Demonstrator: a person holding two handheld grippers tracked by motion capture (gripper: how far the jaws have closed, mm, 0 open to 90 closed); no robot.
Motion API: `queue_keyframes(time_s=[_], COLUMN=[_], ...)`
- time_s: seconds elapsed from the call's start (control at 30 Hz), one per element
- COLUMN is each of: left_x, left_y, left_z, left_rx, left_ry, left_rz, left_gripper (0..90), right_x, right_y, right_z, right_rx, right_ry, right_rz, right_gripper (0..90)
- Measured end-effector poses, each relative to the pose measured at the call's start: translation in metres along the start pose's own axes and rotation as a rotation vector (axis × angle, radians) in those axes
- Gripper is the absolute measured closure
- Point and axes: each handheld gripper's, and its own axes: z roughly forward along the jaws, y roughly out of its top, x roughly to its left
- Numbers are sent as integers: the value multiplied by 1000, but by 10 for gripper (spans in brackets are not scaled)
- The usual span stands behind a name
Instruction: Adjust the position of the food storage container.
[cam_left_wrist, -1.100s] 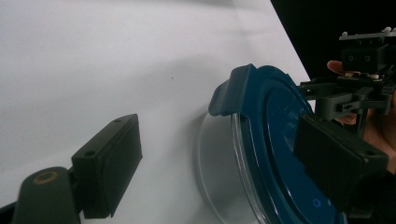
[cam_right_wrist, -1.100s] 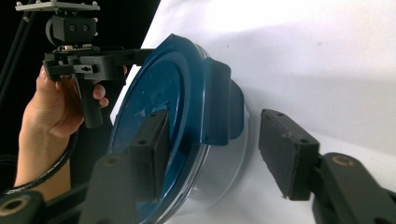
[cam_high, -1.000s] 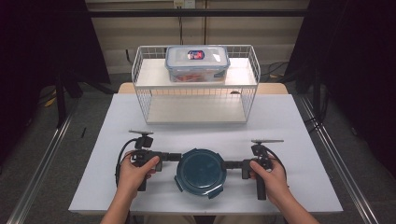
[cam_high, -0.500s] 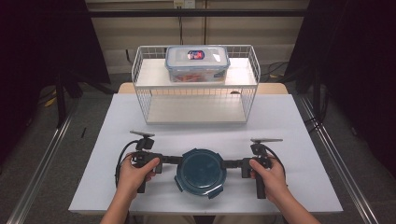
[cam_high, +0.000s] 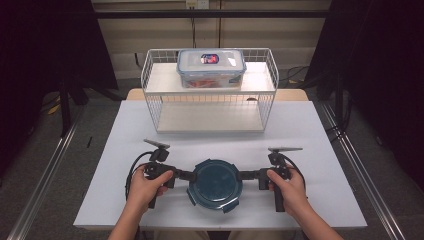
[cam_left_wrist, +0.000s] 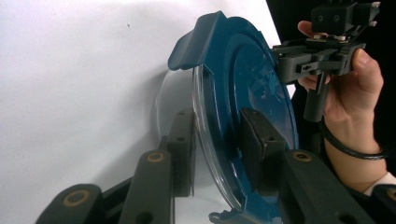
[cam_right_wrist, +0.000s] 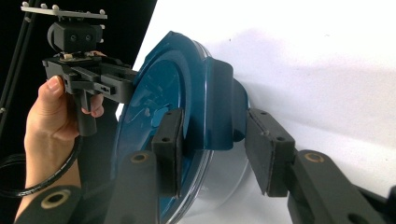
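The round container (cam_high: 215, 183) sits near the front edge of the counter (cam_high: 320, 135), midway between its left and right sides, a clear shallow bowl under a dark teal lid with four latch flaps around the rim. The left hand-held gripper (cam_high: 184, 175) comes in from the left; in the left gripper view its jaws straddle the lid's edge, one pad (cam_left_wrist: 261, 149) flat on top of the lid and the other below the rim beside the clear wall, apparently pinching the rim. The right hand-held gripper (cam_high: 248, 175) meets the opposite side, and in the right gripper view its jaws are spread around a latch flap (cam_right_wrist: 223, 105), one pad (cam_right_wrist: 168, 149) on the lid's top and the other standing clear of the flap. The step in hand looks like opening the latches or lifting the container. To do it well, the left hold should stay firm and level so the bowl does not tip, while the right jaws close squarely on the flap, not on the slick lid. Towards the counter's back edge stands a white wire rack (cam_high: 210, 95) with a clear rectangular lidded box (cam_high: 211, 67) on its upper shelf, well apart from the work.
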Motion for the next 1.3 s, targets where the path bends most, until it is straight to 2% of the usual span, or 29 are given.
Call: queue_keyframes(time_s=[0.1, 0.13, 0.23, 0.3, 0.33, 0.37, 0.43, 0.57, 0.67, 0.7, 0.77, 0.8, 0.83, 0.87, 0.93, 0.97, 1.0, 1.13, 1.2, 1.3], left_x=[2, 0, 0, -1, 0, 0, 0, 1, 0, 0, -1, 0, 1, 1, 1, 1, 2, 1, 0, 0], left_y=[1, 1, 1, 2, 2, 3, 4, 3, 3, 2, 1, 0, -1, -2, -3, -4, -4, -3, -3, -2], left_z=[-1, 0, 0, 0, 0, 0, 0, 0, 1, 0, 0, -1, -1, -2, -1, -2, -2, -2, -3, -3], left_rx=[6, -4, 7, -13, -21, -33, -28, -35, -51, -33, -30, -13, -8, -2, 0, 2, 11, 11, 8, 15], left_ry=[-5, 1, 8, 10, 18, 16, 21, 12, 21, 20, 30, 33, 22, 15, 3, -3, -7, -5, -8, -3], left_rz=[7, -6, 7, 0, 12, -4, 8, -18, -18, 4, -6, 7, -10, -10, -22, -12, -2, -9, -21, -22], left_gripper=[675, 675, 674, 678, 684, 690, 698, 704, 697, 691, 655, 627, 611, 600, 613, 621, 643, 659, 672, 680], right_x=[-1, 0, 0, 1, 1, 2, 2, 3, 2, 2, 2, 1, 1, 2, 4, 3, 4, 5, 6, 11], right_y=[0, 0, 1, 1, 2, 2, 3, 4, 3, 3, 1, 1, 0, -2, -5, -6, -7, -11, -13, -13], right_z=[0, 0, 0, 0, 0, 0, 1, 1, 1, 1, 1, 1, 1, 2, 3, 3, 3, 0, -2, -1], right_rx=[1, 2, 4, 2, 2, 2, 1, -4, -11, -12, -20, -22, -17, -9, 3, 4, 9, 20, 15, 17], right_ry=[3, 1, -4, -6, -8, -10, -12, -15, -11, -13, -5, -5, 1, -3, 0, -3, -8, 2, 29, 9], right_rz=[-1, 0, -2, 2, 1, 4, 1, -3, -8, -5, 8, 2, 9, 10, 19, 9, 19, 53, 68, 54], right_gripper=[593, 594, 598, 602, 606, 607, 614, 624, 623, 622, 615, 603, 585, 559, 521, 517, 515, 598, 706, 702])
